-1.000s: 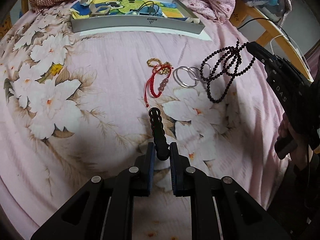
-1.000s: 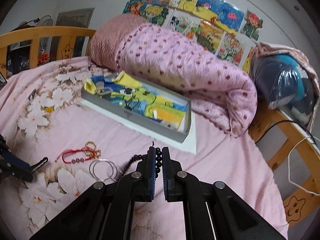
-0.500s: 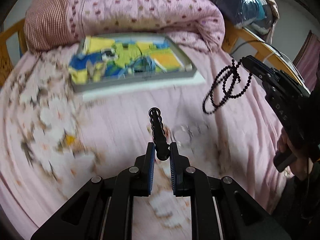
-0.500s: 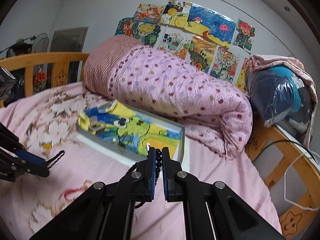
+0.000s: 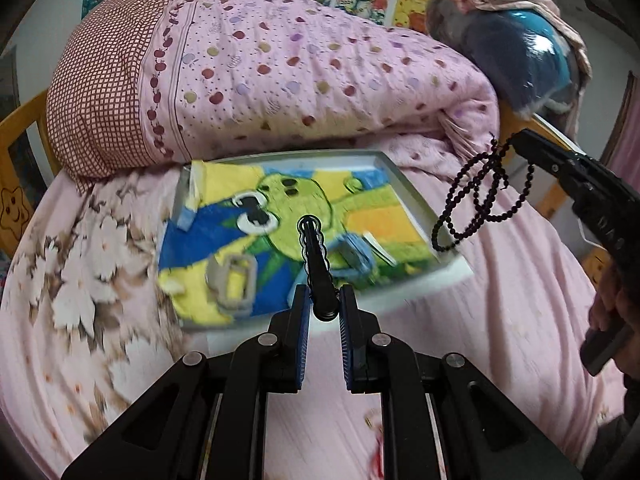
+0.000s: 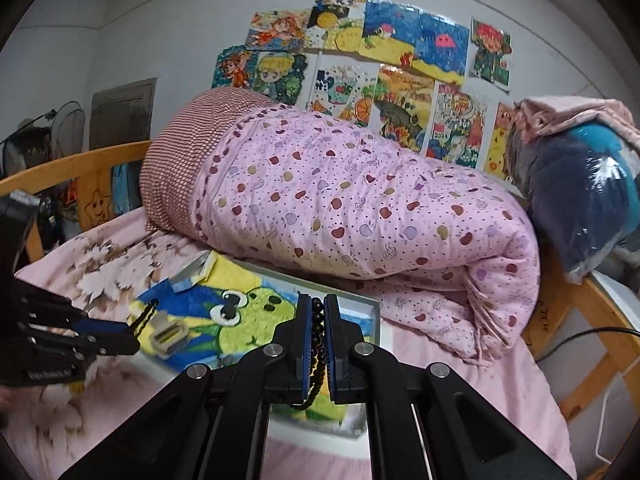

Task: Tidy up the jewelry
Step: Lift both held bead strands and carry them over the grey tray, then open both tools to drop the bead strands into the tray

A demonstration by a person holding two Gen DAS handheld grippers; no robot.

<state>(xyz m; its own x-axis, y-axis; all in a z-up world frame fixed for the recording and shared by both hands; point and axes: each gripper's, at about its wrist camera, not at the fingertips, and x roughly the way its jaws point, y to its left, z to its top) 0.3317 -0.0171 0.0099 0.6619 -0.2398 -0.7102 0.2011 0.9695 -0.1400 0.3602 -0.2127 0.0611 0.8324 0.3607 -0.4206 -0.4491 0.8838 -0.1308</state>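
Observation:
My left gripper (image 5: pixel 323 312) is shut on a black bead bracelet (image 5: pixel 316 256) that sticks out forward over the grey tray (image 5: pixel 404 184). The tray has a frog picture lining and small boxes (image 5: pixel 232 280) in it. My right gripper (image 6: pixel 318 320) is shut on a long black bead necklace (image 6: pixel 317 336); in the left wrist view the necklace (image 5: pixel 480 200) hangs in loops from the right gripper (image 5: pixel 520 146), just right of the tray. In the right wrist view the left gripper (image 6: pixel 132 330) holds the bracelet over the tray's left part (image 6: pixel 374 312).
A rolled pink quilt (image 5: pixel 280 80) lies just behind the tray. A wrapped blue bundle (image 6: pixel 580 200) sits at the back right. A wooden bed rail (image 6: pixel 60 168) runs along the left and right sides. A red bit of jewelry (image 5: pixel 376 460) shows on the floral sheet (image 5: pixel 80 280) below my left gripper.
Both grippers have lifted their bead pieces off the sheet and moved forward toward the tray. The red bracelet and silver rings stayed behind on the sheet.

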